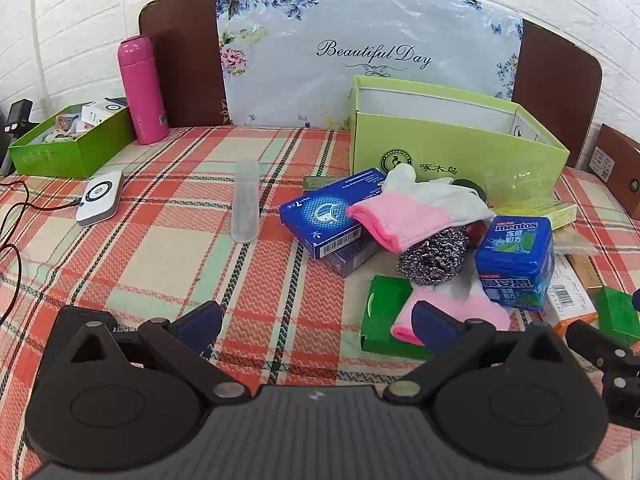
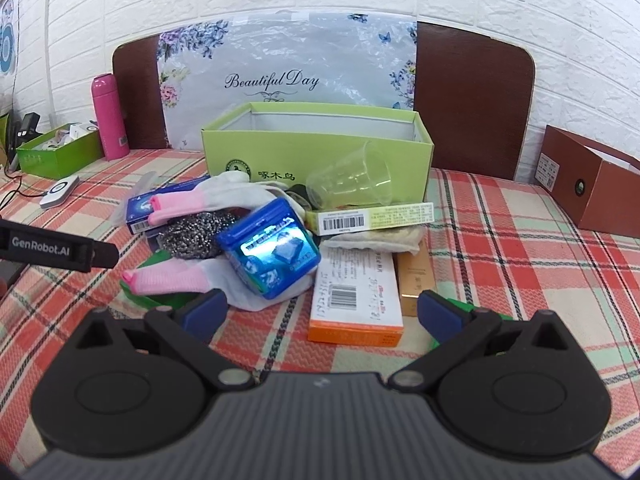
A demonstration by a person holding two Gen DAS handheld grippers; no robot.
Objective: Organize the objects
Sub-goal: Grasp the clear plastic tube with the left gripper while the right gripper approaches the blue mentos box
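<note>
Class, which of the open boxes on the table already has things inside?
The small dark-green box beside the pink bottle; the large light-green box looks empty.

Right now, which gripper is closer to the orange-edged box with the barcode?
Right. The right gripper is open just before the orange-edged box; the left gripper, also open, sits off to the box's left, beyond the pink-cuffed glove.

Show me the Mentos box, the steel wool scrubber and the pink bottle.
Mentos box (image 1: 516, 260), left wrist view, on its front face.
Steel wool scrubber (image 1: 434, 256), left wrist view, on its middle.
Pink bottle (image 1: 142, 92), left wrist view, on its body.
</note>
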